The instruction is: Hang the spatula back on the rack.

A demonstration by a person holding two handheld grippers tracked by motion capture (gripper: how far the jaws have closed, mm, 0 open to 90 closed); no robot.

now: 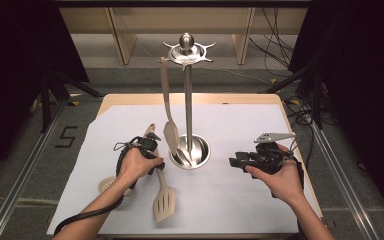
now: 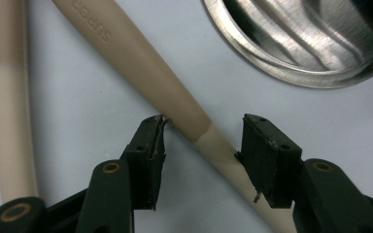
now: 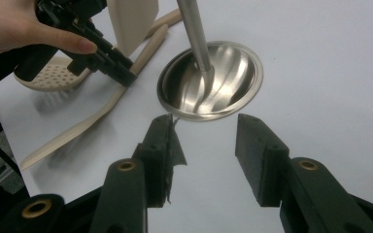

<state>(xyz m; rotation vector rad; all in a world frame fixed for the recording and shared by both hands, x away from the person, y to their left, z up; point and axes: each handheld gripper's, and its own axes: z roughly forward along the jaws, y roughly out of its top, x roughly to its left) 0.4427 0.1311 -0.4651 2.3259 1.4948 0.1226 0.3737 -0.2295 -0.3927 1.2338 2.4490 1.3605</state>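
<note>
My left gripper (image 2: 201,141) stands spread over the slotted spatula (image 1: 163,192), whose handle (image 2: 175,104) lies flat on the white sheet (image 1: 230,200) and crosses between the jaws; whether the pads touch it I cannot tell. The spatula lies just left of the steel stand (image 1: 188,100). My right gripper (image 3: 206,145) is spread, nothing between its jaws, facing the stand's base (image 3: 243,92)

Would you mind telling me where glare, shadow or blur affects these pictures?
High view: evenly lit table, dark surroundings, slightly soft. Left gripper view: streaky glare on the steel base; the spatula handle is sharp. Right gripper view: reflections in the base, soft shadows under the utensils, near jaws a little blurred.
</note>
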